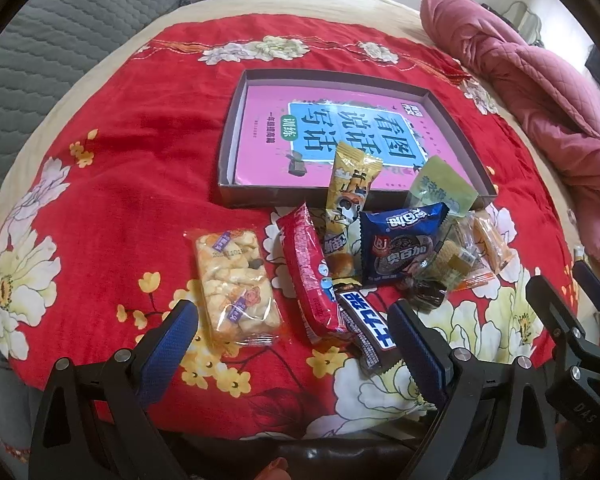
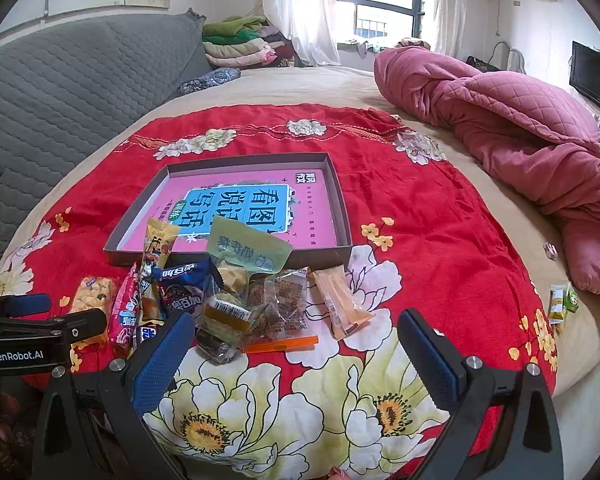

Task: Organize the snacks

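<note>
Pink quilt (image 2: 520,136) bunched beside red floral cloth (image 2: 420,216)

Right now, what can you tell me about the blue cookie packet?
The blue cookie packet is a shiny sealed wrapper with crimped ends, white lettering and a picture of a dark round cookie. It lies flat on the red flowered cloth, in the snack pile just before the box. The yellow packet and other wrappers touch it. No jaws hold it.

The snack pile (image 2: 236,300) lies on the bed (image 2: 440,240) just before the tray (image 2: 340,200); a book (image 2: 240,208) lies in the tray.
</note>
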{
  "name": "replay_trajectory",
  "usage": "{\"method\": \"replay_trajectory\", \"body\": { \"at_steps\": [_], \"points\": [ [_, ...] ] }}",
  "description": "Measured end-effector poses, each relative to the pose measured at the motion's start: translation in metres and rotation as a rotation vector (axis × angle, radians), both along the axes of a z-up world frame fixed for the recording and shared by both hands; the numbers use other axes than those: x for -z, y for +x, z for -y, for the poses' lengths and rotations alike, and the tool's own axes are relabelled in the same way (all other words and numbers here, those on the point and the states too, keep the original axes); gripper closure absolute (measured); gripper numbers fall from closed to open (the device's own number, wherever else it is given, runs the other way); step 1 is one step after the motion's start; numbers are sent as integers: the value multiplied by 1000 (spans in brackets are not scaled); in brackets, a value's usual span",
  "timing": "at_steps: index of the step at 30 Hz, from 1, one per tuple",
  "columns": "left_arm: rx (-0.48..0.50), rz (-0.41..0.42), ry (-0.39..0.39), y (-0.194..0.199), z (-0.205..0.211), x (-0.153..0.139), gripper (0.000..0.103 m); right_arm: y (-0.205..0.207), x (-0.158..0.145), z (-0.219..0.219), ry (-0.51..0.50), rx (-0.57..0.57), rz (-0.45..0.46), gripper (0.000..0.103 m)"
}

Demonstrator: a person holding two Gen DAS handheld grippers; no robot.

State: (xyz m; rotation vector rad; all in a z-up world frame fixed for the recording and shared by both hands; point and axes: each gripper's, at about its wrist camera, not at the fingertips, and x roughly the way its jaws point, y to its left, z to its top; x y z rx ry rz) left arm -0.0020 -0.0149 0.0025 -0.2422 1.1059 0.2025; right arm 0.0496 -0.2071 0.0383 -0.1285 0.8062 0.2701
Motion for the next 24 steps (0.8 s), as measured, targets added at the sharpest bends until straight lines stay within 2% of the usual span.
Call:
{"method": "replay_trajectory", "body": {
  "at_steps": [24],
  "points": [
    [-13, 5, -8, -2, -6, -1, 7, 0, -1, -3, 4, -27, 3, 1]
  ]
}}
